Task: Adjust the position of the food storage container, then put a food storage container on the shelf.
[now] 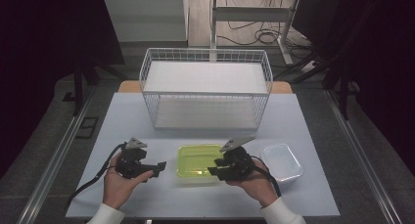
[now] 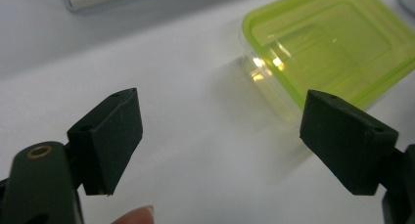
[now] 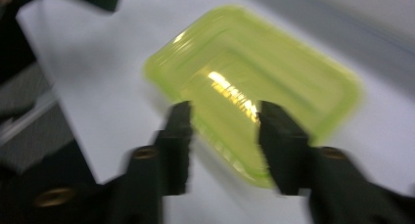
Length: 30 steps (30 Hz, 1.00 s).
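high view: green-lidded container (image 1: 197, 163) on the table (image 1: 122, 116), between both grippers. right gripper (image 1: 214, 170), jaws partly apart and empty, hovers at its right edge; left gripper (image 1: 160, 168), jaws wide and empty, just left. clear tub (image 1: 282, 162) beyond right hand.

Light from overhead is brightening the worktop (image 1: 147, 111) while the surroundings are staying dark; glare is glinting on the green lid (image 3: 254, 87); the right gripper view is smearing with motion blur; the left gripper view is showing softly blurred distance.
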Each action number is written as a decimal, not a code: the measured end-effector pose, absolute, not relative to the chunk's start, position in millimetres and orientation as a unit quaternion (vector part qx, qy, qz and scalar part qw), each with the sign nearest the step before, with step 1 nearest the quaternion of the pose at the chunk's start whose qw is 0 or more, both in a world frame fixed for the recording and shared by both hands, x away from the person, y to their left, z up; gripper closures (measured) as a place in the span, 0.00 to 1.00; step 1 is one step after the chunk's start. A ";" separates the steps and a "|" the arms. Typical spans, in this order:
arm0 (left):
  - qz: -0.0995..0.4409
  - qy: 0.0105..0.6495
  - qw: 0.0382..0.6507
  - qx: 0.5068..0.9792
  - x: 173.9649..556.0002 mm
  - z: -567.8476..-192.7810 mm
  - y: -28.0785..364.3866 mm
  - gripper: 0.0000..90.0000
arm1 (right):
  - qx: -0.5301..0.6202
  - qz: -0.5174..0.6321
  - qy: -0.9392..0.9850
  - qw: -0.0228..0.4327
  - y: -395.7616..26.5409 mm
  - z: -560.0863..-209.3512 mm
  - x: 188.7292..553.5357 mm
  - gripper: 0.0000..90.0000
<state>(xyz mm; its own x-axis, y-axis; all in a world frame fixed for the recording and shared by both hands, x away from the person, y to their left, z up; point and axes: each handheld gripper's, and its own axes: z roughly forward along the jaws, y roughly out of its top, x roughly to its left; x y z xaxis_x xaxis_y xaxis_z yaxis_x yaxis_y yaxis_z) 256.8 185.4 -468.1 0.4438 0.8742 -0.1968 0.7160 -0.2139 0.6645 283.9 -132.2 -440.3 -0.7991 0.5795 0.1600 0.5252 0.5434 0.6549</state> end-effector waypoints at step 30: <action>0.029 0.528 0.407 0.744 267.6 -472.7 177.2 0.25 | 0.443 0.378 0.813 0.019 -180.2 -455.2 318.1 0.32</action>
<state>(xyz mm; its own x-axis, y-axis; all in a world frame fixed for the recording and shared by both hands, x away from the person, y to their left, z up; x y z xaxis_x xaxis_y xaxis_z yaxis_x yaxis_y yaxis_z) 267.6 177.2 -472.7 0.4399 0.8103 -0.3873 0.7634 -0.1101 0.6365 318.1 -180.2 -455.2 -0.6060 0.7349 0.3045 0.7067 0.3216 0.6303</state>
